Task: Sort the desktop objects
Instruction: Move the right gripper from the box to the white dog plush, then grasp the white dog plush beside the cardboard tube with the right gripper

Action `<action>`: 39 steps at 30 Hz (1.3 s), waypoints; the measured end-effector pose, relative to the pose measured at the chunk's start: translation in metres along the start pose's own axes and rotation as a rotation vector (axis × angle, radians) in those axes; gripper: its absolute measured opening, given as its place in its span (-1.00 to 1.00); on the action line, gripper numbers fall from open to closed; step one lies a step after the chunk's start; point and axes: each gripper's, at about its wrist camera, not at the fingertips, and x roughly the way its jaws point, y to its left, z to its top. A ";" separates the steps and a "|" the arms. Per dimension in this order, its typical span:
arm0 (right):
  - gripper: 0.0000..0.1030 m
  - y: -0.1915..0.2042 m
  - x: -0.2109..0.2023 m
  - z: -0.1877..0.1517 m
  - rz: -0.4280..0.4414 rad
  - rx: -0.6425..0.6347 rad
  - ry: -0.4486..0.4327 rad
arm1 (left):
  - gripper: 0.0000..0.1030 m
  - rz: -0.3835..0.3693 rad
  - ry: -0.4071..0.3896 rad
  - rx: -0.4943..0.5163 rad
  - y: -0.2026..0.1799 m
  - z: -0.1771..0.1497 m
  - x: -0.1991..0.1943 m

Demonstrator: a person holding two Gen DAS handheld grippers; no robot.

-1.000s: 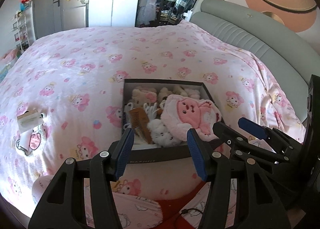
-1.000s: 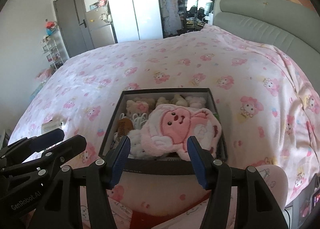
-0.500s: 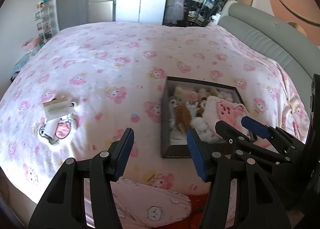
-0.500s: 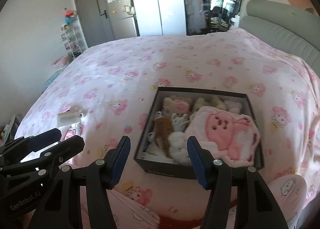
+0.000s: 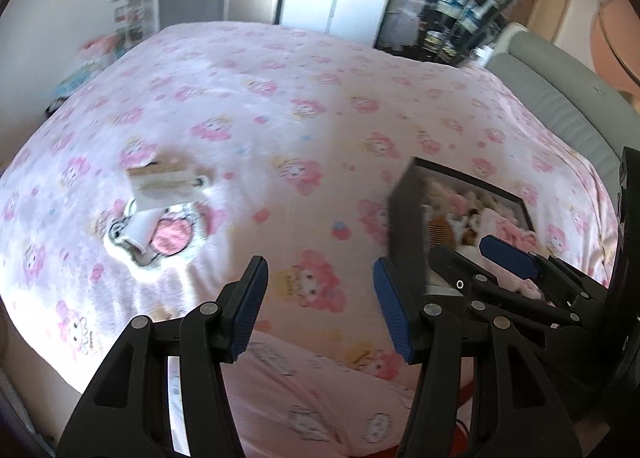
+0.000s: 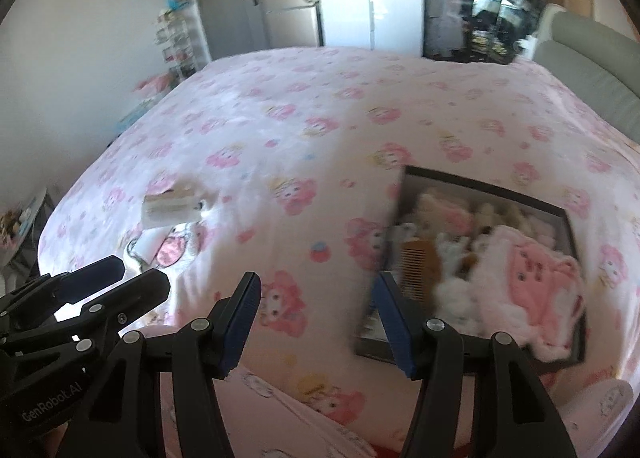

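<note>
A dark open box [image 6: 568, 214] lies on the pink bed at the right, holding a pink plush towel [image 6: 532, 290], a wooden comb [image 6: 418, 266] and fluffy toys. It also shows in the left wrist view [image 5: 408, 226]. A small beige and white packet [image 5: 164, 182] lies on the blanket at the left, over a white and pink item [image 5: 152, 230]; the packet also shows in the right wrist view [image 6: 176, 206]. My left gripper [image 5: 320, 302] is open and empty above the blanket. My right gripper [image 6: 316, 318] is open and empty, left of the box.
The pink patterned blanket [image 6: 320, 138] covers the whole bed. A grey headboard [image 5: 560, 98] runs along the right. A wardrobe, shelves and a door stand at the far wall. A pink pillow [image 5: 304, 398] lies near the front edge.
Both views have swung left. The box has shifted from the centre to the right of each view, and the packet on the left has come closer. Both grippers stay open.
</note>
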 end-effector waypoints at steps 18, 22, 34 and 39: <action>0.08 0.122 0.141 0.016 0.191 -0.225 0.251 | 0.09 0.022 0.101 -0.308 0.165 -0.018 0.071; 0.08 0.138 0.178 0.018 0.212 -0.249 0.308 | 0.09 0.026 0.125 -0.360 0.188 -0.021 0.094; 0.08 0.148 0.259 0.027 0.294 -0.217 0.449 | 0.11 0.025 0.150 -0.595 0.265 -0.047 0.147; 0.12 0.162 0.276 0.025 0.309 -0.242 0.477 | 0.09 -0.040 0.132 -0.633 0.271 -0.046 0.159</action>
